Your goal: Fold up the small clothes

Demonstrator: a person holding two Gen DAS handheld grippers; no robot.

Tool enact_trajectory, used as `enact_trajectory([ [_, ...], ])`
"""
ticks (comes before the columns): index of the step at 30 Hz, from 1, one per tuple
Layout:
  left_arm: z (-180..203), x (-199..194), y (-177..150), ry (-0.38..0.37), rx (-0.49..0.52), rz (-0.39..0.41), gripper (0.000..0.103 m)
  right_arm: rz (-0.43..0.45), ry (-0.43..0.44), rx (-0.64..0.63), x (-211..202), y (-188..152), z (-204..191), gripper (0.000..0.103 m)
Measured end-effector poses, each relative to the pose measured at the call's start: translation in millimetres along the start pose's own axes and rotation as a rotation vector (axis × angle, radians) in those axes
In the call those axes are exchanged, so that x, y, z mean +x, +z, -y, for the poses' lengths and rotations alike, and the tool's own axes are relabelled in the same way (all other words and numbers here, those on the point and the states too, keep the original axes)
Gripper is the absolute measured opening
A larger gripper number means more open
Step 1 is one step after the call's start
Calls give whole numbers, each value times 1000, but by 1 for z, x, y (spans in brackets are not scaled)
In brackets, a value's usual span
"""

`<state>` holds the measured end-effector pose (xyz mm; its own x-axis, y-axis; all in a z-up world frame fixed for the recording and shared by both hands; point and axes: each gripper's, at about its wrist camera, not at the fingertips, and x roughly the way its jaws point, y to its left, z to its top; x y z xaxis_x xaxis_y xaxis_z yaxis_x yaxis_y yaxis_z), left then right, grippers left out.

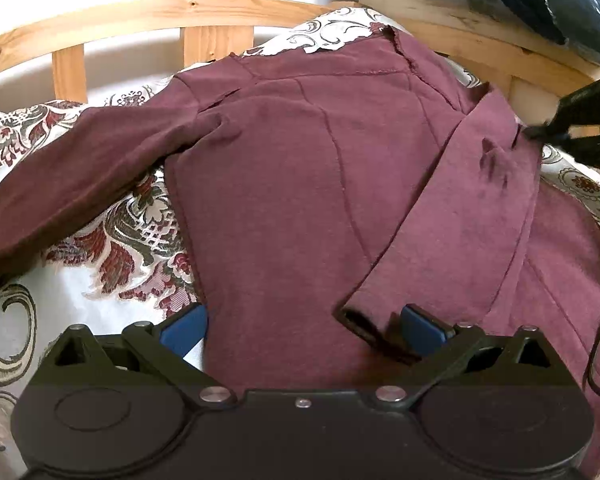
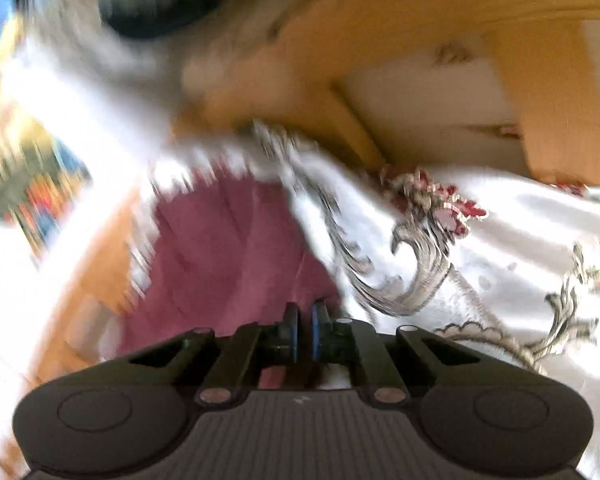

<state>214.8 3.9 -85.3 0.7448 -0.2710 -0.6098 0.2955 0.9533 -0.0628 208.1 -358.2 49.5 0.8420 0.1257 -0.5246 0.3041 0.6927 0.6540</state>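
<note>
— What does the left tool (image 1: 302, 322) look like?
— Black plastic body, two round caps, silver screws, blue pads (image 1: 422, 330).
— The right tool (image 2: 303, 330)?
— Same black build, ribbed centre, blue-edged fingers (image 2: 319, 330).

Pale pine slatted bed frame (image 1: 152, 14) curves across top of frame; white wall behind slats. White bedspread with red-grey floral pattern (image 1: 112, 240) lower left, brightly lit.

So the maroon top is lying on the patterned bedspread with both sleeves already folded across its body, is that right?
Not quite. In the left wrist view only one sleeve lies folded across the maroon top on the patterned bedspread; the other sleeve stretches out sideways.
</note>
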Motion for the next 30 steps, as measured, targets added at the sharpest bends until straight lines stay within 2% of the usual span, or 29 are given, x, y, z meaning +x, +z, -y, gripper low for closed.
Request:
enact_trajectory([
  [2, 0, 0, -1, 2, 0, -1, 103, 52, 78, 172, -13, -6, 14, 8],
  [3, 1, 1, -1, 4, 2, -1, 103, 60, 87, 209, -14, -7, 19, 8],
  [8, 1, 2, 0, 6, 3, -4, 103, 54, 31, 277, -12, -10, 36, 8],
  [10, 1, 2, 0, 3, 0, -5, 103, 44, -38, 208, -13, -9, 30, 12],
  [12, 0, 2, 0, 3, -1, -6, 103, 42, -125, 71, -13, -12, 15, 18],
  [14, 1, 2, 0, 6, 1, -6, 103, 45, -189, -90, -16, -11, -1, 32],
  [15, 1, 2, 0, 7, 3, -5, 103, 55, -211, -172, -15, -10, -12, 46],
  [16, 1, 2, 0, 9, 5, -5, 103, 55, -221, -239, -13, -7, -21, 51],
  [19, 2, 2, 0, 10, 6, -4, 103, 36, -228, -387, 8, 6, -42, 52],
  [23, 2, 2, -1, 11, 6, -4, 103, -23, -268, -464, 50, 23, -52, 52],
  [24, 2, 3, -1, 10, 7, -4, 103, -33, -266, -466, 57, 25, -52, 51],
  [25, 2, 2, -1, 10, 6, -4, 103, -48, -258, -458, 65, 28, -52, 43],
  [26, 2, 2, -1, 10, 6, -4, 103, -60, -244, -447, 69, 30, -50, 31],
  [27, 2, 2, -1, 10, 6, -4, 103, -57, -237, -441, 71, 33, -51, 7],
  [29, 4, 3, -1, 14, 9, -3, 103, -13, -245, -494, 67, 34, -59, 7],
  [30, 5, 3, -2, 20, 12, -1, 103, 20, -257, -570, 63, 33, -69, 7],
])
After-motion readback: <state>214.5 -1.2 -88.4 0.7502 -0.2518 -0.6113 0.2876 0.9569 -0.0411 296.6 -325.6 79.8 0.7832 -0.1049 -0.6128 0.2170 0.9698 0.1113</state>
